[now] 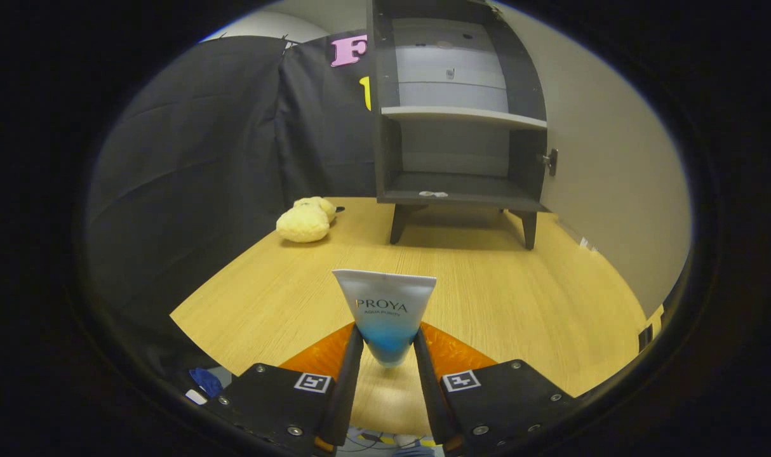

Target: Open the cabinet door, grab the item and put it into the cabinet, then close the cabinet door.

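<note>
The gripper (385, 346) is clamped on a white-and-blue plastic tube (385, 314), held upright between both fingers above the light wooden table (487, 298). Far beyond stands the dark open cabinet (458, 114), its shelves bare, with a yellow plush toy (306, 220) to its left.

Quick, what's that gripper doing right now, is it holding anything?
Gripper: shut on the tube, both fingers pressing its sides.

The hand-held two-finger tool (387, 355) consists of two flat black angular housing plates, one per side. Each plate carries a square black-and-white fiducial marker near its inner front corner and several round silver screw heads. Two long, narrow fingers (349, 374) extend forward, backed by translucent ribbed wedge-shaped panels.
</note>
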Tool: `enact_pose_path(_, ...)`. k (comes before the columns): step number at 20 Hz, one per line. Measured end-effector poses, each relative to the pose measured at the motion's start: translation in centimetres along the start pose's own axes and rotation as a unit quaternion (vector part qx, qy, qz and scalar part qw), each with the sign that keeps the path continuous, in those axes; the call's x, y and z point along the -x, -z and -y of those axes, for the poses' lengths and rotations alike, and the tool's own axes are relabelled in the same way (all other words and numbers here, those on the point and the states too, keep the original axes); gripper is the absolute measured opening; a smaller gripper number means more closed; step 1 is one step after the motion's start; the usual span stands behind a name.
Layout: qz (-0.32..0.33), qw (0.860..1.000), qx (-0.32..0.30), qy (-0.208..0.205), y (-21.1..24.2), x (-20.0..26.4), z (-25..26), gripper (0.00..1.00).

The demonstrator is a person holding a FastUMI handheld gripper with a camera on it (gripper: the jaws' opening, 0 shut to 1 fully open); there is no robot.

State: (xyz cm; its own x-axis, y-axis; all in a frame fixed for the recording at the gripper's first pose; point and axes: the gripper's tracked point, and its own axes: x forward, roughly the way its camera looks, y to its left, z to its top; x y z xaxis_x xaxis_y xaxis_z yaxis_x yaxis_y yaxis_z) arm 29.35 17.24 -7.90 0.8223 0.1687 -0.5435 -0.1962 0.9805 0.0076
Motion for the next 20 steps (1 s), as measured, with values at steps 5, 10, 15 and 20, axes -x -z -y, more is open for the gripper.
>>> enact_pose_path(5, 0.03, 0.999, -0.007, 0.015, -2.7, -1.0, 1.2, 0.49)
enact_pose_path(10, 0.068, 0.997, 0.002, 0.021, -5.7, -1.6, 2.2, 0.49)
enact_pose_path(15, 0.094, 0.995, 0.003, 0.027, -8.4, -2.0, 3.0, 0.49)
enact_pose_path(20, 0.113, 0.993, 0.005, 0.03, -11.0, -2.9, 3.8, 0.49)
